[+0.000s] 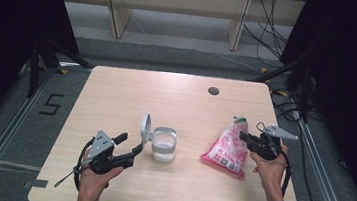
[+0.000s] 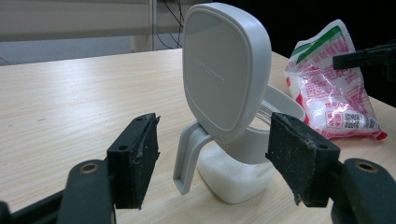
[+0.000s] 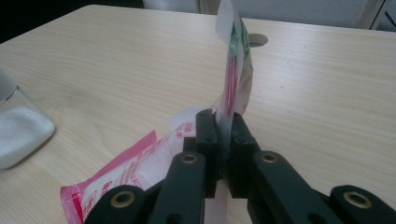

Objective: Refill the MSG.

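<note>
Pink-and-white plastic, printed with red and green, makes up the bag (image 1: 226, 150) lying on the right part of the pale wooden tabletop (image 1: 176, 100). The right hand-held gripper (image 1: 244, 136) has its 2 black jaws pressed nearly together on the bag's thin upper edge; in the right gripper view the film (image 3: 232, 88) rises upright from between the jaws while the rest of the bag rests on the wood at lower left.

Near the middle of the tabletop stands a clear container (image 1: 163, 146) holding a white granular fill, its grey hinged lid (image 1: 146, 127) flipped open and standing up at the container's left. The left hand-held gripper (image 1: 130, 144) sits just left of it with jaws spread wide and nothing between the pads; in the left gripper view the lid (image 2: 227, 70) and its hinge arm (image 2: 187, 158) appear beyond the gap, apart from both pads, with the bag (image 2: 334, 93) farther off at right.
</note>
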